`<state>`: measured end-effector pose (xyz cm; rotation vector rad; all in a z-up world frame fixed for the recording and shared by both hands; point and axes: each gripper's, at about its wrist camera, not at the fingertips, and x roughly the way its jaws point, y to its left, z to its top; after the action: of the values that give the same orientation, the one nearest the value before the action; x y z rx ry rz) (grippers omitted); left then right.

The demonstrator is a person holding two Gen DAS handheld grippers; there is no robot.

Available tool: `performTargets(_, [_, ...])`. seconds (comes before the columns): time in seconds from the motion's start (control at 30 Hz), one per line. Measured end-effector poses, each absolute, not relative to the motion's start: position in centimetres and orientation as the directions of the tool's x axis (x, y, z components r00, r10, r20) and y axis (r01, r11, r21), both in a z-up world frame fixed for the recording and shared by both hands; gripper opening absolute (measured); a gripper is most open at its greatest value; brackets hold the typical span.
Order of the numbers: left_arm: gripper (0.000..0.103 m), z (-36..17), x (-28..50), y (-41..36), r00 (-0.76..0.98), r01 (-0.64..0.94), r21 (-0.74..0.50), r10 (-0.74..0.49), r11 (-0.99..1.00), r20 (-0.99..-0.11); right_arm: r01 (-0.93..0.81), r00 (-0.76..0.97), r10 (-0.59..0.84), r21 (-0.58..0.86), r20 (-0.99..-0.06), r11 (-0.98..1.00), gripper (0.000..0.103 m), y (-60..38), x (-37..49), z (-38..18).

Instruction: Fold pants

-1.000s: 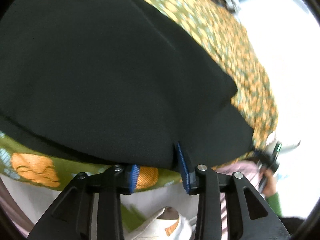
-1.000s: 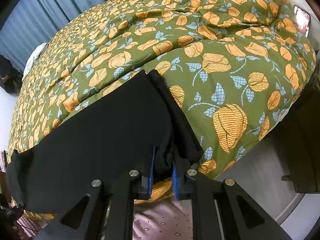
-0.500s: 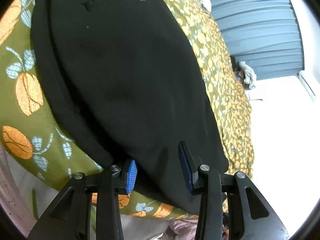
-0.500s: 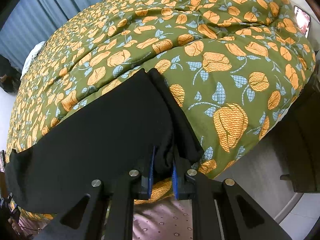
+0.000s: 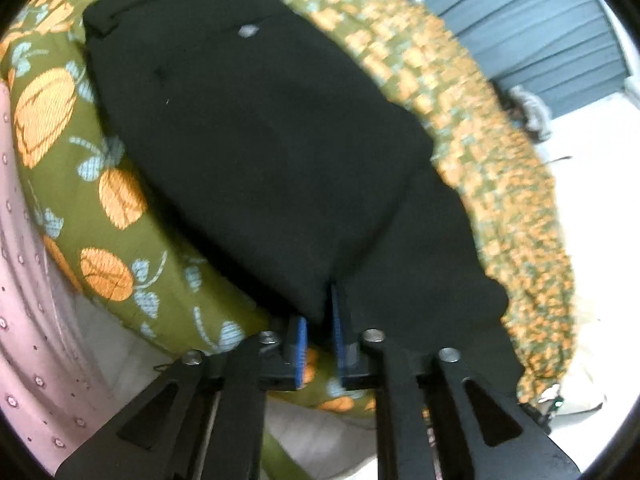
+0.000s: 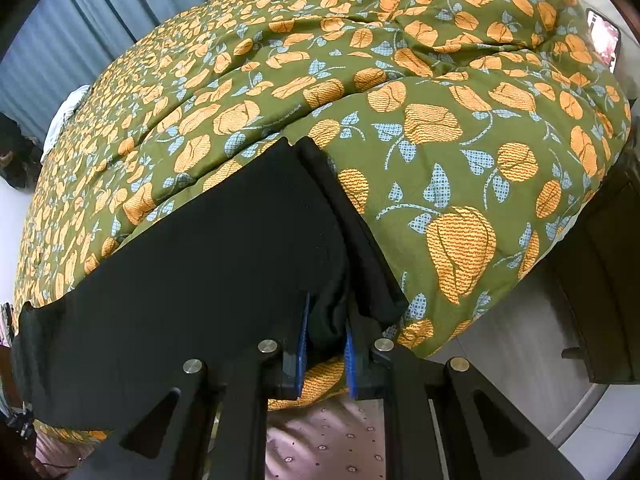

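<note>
Black pants (image 5: pixel 260 140) lie along the near edge of a bed with a green quilt printed with orange flowers (image 6: pixel 400 80). In the left wrist view my left gripper (image 5: pixel 320 320) is shut on a fold of the black cloth at the bed's edge. In the right wrist view the pants (image 6: pixel 200 260) stretch away to the left, and my right gripper (image 6: pixel 326 332) is shut on the bunched waistband end. A back pocket button (image 5: pixel 247 31) shows near the far end.
A pink dotted bed sheet (image 6: pixel 320 440) hangs below the quilt. A phone (image 6: pixel 604 44) lies on the quilt at far right. Grey-blue curtains (image 5: pixel 540 32) and a white floor (image 5: pixel 592 152) lie beyond the bed. Dark furniture (image 6: pixel 600 280) stands at right.
My left gripper has closed from open onto the pants' edge and its view has swung round. My right gripper has stayed shut on the waistband without moving.
</note>
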<state>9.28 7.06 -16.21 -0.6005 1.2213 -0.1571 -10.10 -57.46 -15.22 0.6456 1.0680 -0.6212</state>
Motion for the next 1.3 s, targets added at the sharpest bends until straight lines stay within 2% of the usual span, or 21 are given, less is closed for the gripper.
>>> performTargets(0.03, [0.021, -16.0, 9.1, 6.8, 0.341, -0.202, -0.491, -0.409, 0.847, -0.847, 0.731, 0.353, -0.147, 0.174, -0.924, 0.660, 0.015, -57.5, -10.1, -15.2])
performTargets(0.07, [0.029, -15.9, 9.0, 6.5, 0.334, -0.199, -0.475, -0.397, 0.857, -0.855, 0.730, 0.354, -0.149, 0.173, -0.923, 0.661, 0.015, -57.4, -10.1, -15.1])
performTargets(0.1, [0.046, -15.6, 9.0, 6.1, 0.327, -0.192, -0.456, -0.381, 0.869, -0.865, 0.730, 0.354, -0.151, 0.171, -0.923, 0.662, 0.016, -57.4, -10.2, -15.1])
performTargets(0.17, [0.066, -14.6, 8.6, 5.4, 0.324, -0.179, -0.388, -0.318, 0.904, -0.891, 0.730, 0.355, -0.157, 0.169, -0.922, 0.662, 0.019, -57.2, -10.3, -15.0])
performTargets(0.37, [0.069, -11.7, 7.5, 4.8, 0.372, -0.113, -0.284, -0.224, 0.952, -0.901, 0.719, 0.377, -0.216, 0.138, -0.901, 0.681, 0.048, -56.2, -10.4, -13.8])
performTargets(0.43, [0.070, -10.9, 7.6, 4.9, 0.390, -0.095, -0.245, -0.191, 0.965, -0.901, 0.735, 0.359, -0.295, 0.073, -0.885, 0.674, 0.071, -55.6, -10.4, -12.9])
performTargets(0.5, [0.070, -10.3, 7.7, 4.6, 0.410, -0.083, -0.207, -0.155, 0.975, -0.899, 0.750, 0.362, -0.366, 0.035, -0.857, 0.660, 0.078, -55.1, -10.7, -12.0])
performTargets(0.67, [0.073, -9.6, 8.7, 4.3, 0.442, -0.053, -0.142, -0.105, 0.988, -0.891, 0.793, 0.354, -0.437, 0.018, -0.827, 0.609, 0.079, -55.2, -11.9, -11.2])
performTargets(1.03, [0.074, -9.7, 10.5, 2.9, 0.453, -0.023, -0.106, -0.084, 0.994, -0.887, 0.806, 0.342, -0.434, 0.023, -0.833, 0.591, 0.079, -55.3, -12.4, -11.4])
performTargets(1.13, [0.074, -9.5, 11.6, 2.6, 0.471, -0.010, -0.123, -0.104, 0.992, -0.876, 0.805, 0.337, -0.436, 0.015, -0.834, 0.593, 0.080, -55.2, -12.3, -11.5])
performTargets(1.2, [0.080, -9.5, 12.6, 2.4, 0.482, 0.006, -0.148, -0.133, 0.989, -0.866, 0.803, 0.333, -0.434, 0.011, -0.837, 0.595, 0.080, -55.3, -12.1, -11.5])
performTargets(1.3, [0.082, -10.0, 14.5, 1.7, 0.499, 0.053, -0.182, -0.184, 0.982, -0.847, 0.799, 0.328, -0.433, 0.002, -0.840, 0.602, 0.080, -55.2, -11.9, -11.6])
